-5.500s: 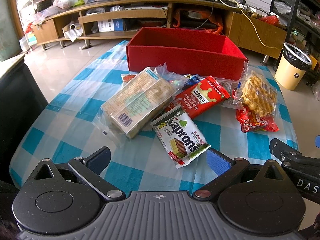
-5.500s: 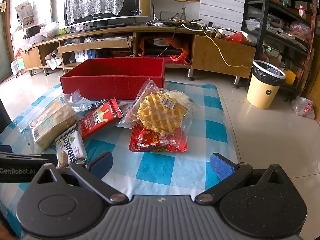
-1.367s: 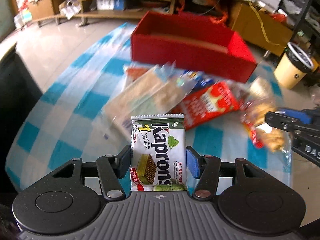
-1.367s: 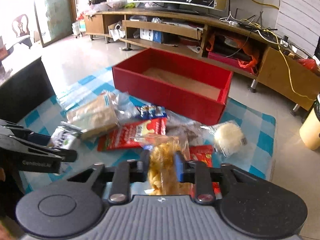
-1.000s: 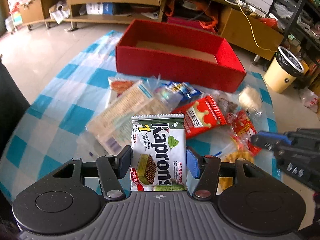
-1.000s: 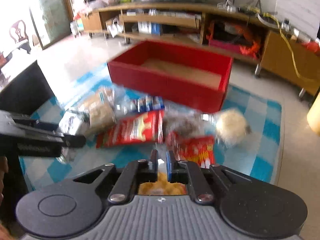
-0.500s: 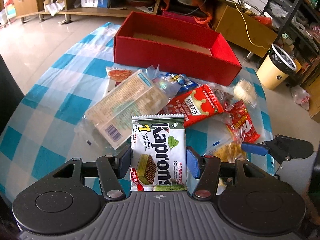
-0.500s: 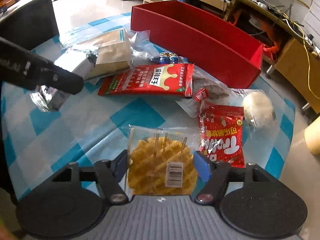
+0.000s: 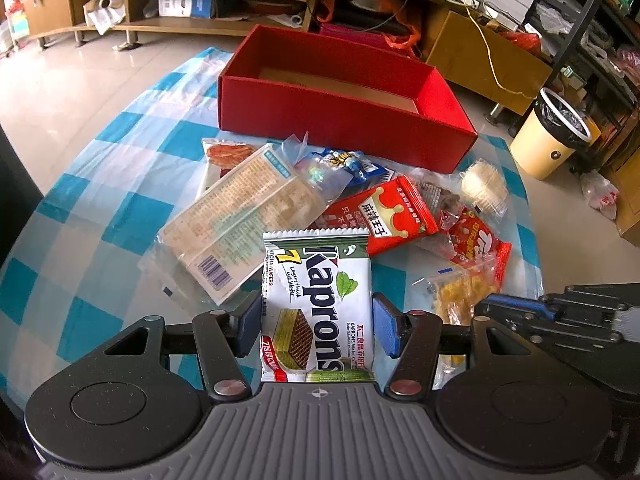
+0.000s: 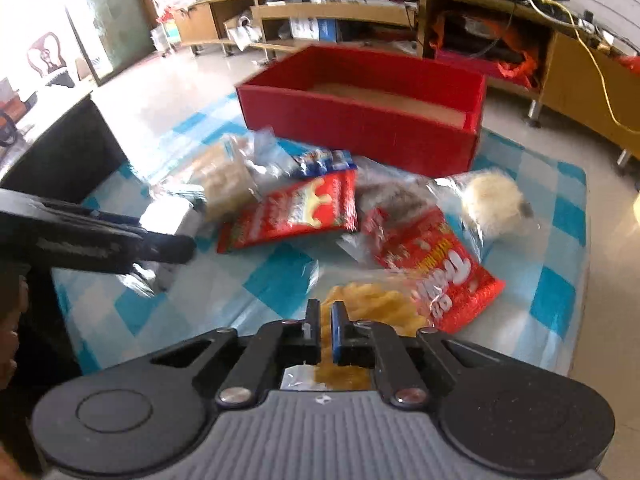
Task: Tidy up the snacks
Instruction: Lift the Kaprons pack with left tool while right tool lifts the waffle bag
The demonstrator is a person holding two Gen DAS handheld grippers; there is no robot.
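My left gripper (image 9: 316, 326) is shut on a white and green Kaprons wafer pack (image 9: 318, 300) and holds it above the table. My right gripper (image 10: 325, 330) is shut on a clear bag of yellow waffles (image 10: 372, 304); the bag (image 9: 456, 292) also shows in the left wrist view. An open red box (image 9: 340, 108) (image 10: 360, 120) stands at the far side of the checked tablecloth, with only its brown floor showing. Between the box and the grippers lie a big cracker pack (image 9: 240, 220), a red crown-logo packet (image 9: 384, 216) and a red snack bag (image 10: 436, 268).
A round white pastry in clear wrap (image 10: 494, 200) lies at the right. A small blue packet (image 9: 348, 164) and an orange-filled pack (image 9: 224, 152) lie near the box. A yellow bin (image 9: 556, 136) stands on the floor right. A TV bench runs behind.
My right gripper has closed narrow on the waffle bag and lifted, and its view is blurred by motion. My left gripper still holds the wafer pack, now nearer the box.
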